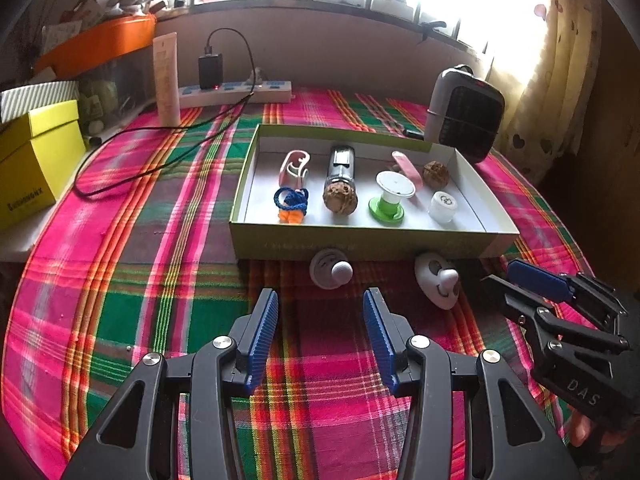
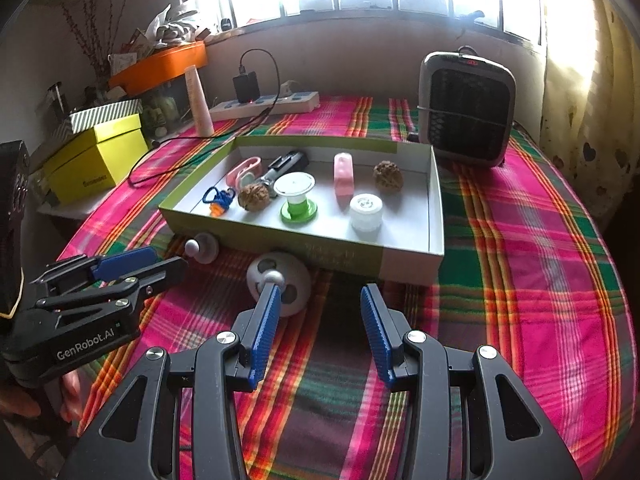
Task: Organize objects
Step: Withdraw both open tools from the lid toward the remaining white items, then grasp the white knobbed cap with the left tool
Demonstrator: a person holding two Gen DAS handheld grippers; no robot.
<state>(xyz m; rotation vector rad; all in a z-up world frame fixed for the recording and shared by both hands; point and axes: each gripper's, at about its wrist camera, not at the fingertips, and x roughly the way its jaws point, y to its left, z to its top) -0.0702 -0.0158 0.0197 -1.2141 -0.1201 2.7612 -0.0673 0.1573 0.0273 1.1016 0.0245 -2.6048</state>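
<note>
Both grippers hang low over the plaid-covered worktop (image 1: 120, 280), side by side and tipped downward. On the left, the left gripper (image 1: 320, 336) has its blue-padded fingers (image 1: 266, 336) parted, with only cloth between them. Just ahead of it a round white knob toy (image 1: 330, 273) lies on the cloth, touching the front wall of the shallow tray (image 1: 360, 246). To its right, a second white toy with a smiling face (image 1: 436, 284) also lies on the cloth close to that wall. In the right wrist view this face toy sits just beyond the left finger of the right gripper (image 2: 318, 336), whose fingers (image 2: 376, 336) are likewise spread and hold nothing.

Inside the tray, going left to right: a blue cord with orange earplugs (image 1: 291, 205) in front of a pink clip (image 1: 294, 168); a walnut (image 1: 339, 197) in front of a dark, clear-bodied cylinder (image 1: 340, 166); a green-and-white spool (image 1: 390, 198); a pink flat bar (image 1: 408, 170); a small white cap (image 1: 443, 208); and a second walnut (image 1: 436, 175) at the back right.

Beyond the tray, again left to right, stand a yellow box (image 1: 36, 160), a pale tube (image 1: 166, 80), a power strip (image 1: 240, 92) with a black charger plugged in, and a small dark fan heater (image 1: 466, 120) near the curtain (image 1: 552, 80).
</note>
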